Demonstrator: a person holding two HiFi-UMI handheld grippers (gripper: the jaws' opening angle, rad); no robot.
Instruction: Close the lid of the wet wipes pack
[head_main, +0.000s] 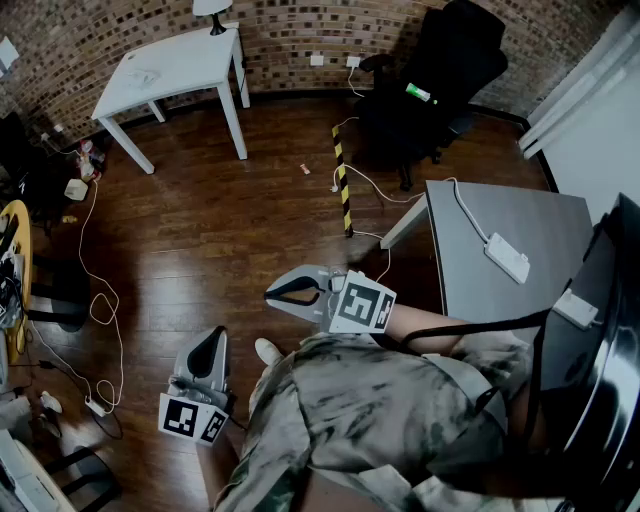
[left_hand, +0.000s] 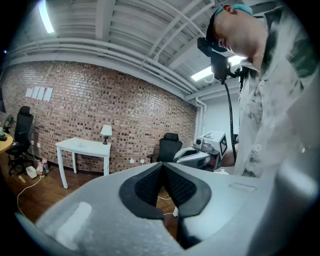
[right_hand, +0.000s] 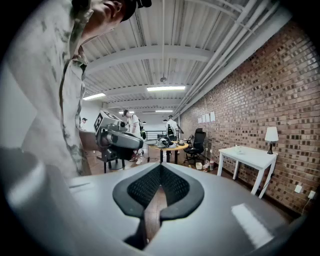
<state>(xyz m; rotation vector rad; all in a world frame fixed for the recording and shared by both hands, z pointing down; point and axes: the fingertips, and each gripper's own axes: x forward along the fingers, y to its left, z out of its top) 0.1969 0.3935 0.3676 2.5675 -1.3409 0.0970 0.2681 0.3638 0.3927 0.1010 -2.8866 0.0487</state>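
No wet wipes pack shows in any view. In the head view my left gripper (head_main: 217, 335) hangs low at the left above the wooden floor, pointing away from me, jaws together and empty. My right gripper (head_main: 272, 293) is held in front of my body and points left, also shut with nothing in it. In the left gripper view the black pads meet at the tips (left_hand: 162, 165), and the right gripper (left_hand: 201, 153) shows beyond them. In the right gripper view the tips (right_hand: 161, 166) touch too, with the left gripper (right_hand: 118, 138) at the left.
A grey table (head_main: 470, 290) at the right carries a white power strip (head_main: 507, 257). A white table (head_main: 180, 65) stands by the brick wall, a black office chair (head_main: 430, 85) to its right. Cables and a yellow-black strip (head_main: 343, 185) lie on the floor.
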